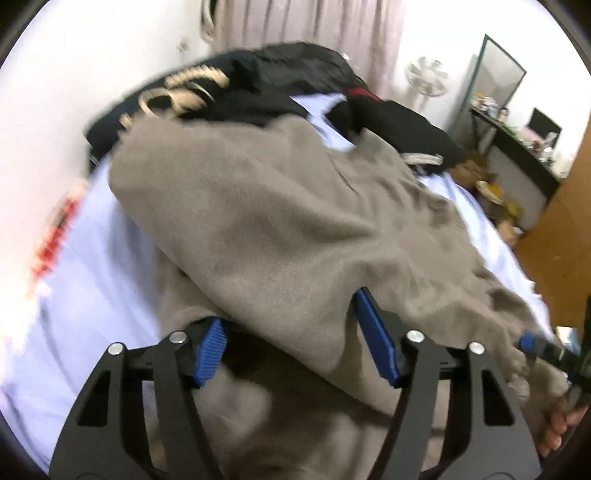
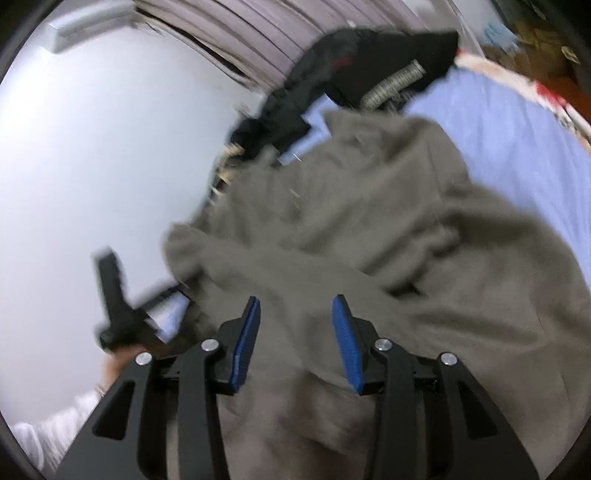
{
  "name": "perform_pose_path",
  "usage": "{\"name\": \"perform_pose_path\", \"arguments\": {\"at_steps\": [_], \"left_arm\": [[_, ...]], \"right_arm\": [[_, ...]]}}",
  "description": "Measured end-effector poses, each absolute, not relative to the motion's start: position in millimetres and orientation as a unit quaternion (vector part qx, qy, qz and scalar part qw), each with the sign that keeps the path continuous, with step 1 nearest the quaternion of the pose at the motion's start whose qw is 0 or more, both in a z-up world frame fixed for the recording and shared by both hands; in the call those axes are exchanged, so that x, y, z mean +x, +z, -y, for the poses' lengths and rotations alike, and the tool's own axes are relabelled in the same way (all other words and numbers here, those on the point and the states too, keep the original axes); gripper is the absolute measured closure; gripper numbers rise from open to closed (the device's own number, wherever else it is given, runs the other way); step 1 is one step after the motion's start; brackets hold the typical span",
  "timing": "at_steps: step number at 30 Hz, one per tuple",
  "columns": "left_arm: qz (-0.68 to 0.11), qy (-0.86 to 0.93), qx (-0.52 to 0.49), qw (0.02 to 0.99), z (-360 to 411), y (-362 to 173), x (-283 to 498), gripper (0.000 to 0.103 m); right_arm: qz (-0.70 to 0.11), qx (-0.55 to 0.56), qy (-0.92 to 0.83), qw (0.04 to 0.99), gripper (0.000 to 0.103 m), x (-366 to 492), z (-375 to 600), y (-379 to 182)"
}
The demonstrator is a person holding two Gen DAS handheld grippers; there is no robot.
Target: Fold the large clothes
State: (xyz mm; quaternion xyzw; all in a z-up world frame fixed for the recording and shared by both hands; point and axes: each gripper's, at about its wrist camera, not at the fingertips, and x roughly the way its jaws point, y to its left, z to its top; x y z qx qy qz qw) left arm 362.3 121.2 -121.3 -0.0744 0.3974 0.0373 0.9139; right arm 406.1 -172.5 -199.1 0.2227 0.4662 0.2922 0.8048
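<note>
1. Left gripper (image 1: 291,336) nearest in the left wrist view: blue pads (image 1: 375,334) standing apart, a fold of the taupe fleece garment (image 1: 266,221) draped between and over them. Pads not seen pressing the cloth; jaws read as parted, though blur leaves contact at the far pad uncertain.
2. Right gripper (image 2: 295,336) in the right wrist view: blue pads (image 2: 345,339) apart, fleece lying in the gap and beneath, neither pad visibly pinching it. Jaws parted.
3. At the right edge of the left view, the other gripper's blue tip and a hand (image 1: 561,421) beside the garment's hem.
4. Garment spread in rumpled folds across the light blue bed sheet (image 1: 92,258), covering most of the middle.
5. Beyond it, a black garment with cream lettering (image 1: 229,92) heaped at the bed's far end, touching the fleece edge.
6. Farthest: pale curtain (image 1: 295,22), standing fan (image 1: 428,77), mirror (image 1: 498,74), cluttered dark desk (image 1: 517,147).
</note>
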Motion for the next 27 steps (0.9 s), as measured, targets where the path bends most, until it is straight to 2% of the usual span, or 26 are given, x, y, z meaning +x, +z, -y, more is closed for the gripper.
{"name": "perform_pose_path", "arguments": {"at_steps": [2, 6, 13, 16, 19, 23, 27], "left_arm": [[-0.394, 0.048, -0.061, 0.916, -132, -113, 372, 0.04], [-0.409, 0.044, -0.007, 0.911, -130, -100, 398, 0.046], [-0.478, 0.012, 0.066, 0.876, -113, -92, 377, 0.045], [-0.48, -0.005, 0.099, 0.872, -111, -82, 350, 0.035], [-0.458, 0.008, 0.124, 0.88, -121, -63, 334, 0.033], [-0.462, 0.06, 0.099, 0.879, -148, -58, 357, 0.033], [-0.488, 0.082, 0.084, 0.865, -162, -79, 396, 0.033]], "right_arm": [[-0.492, 0.205, 0.283, 0.798, 0.075, 408, 168, -217], [-0.512, 0.165, 0.273, 0.798, 0.081, 406, 155, -229], [-0.53, 0.111, 0.267, 0.797, 0.078, 407, 141, -233], [-0.53, 0.121, 0.27, 0.795, 0.077, 409, 144, -235], [-0.532, 0.143, 0.275, 0.788, 0.077, 411, 152, -237], [-0.546, 0.142, 0.271, 0.78, 0.078, 415, 154, -237], [-0.56, 0.133, 0.255, 0.777, 0.083, 416, 158, -243]]}}
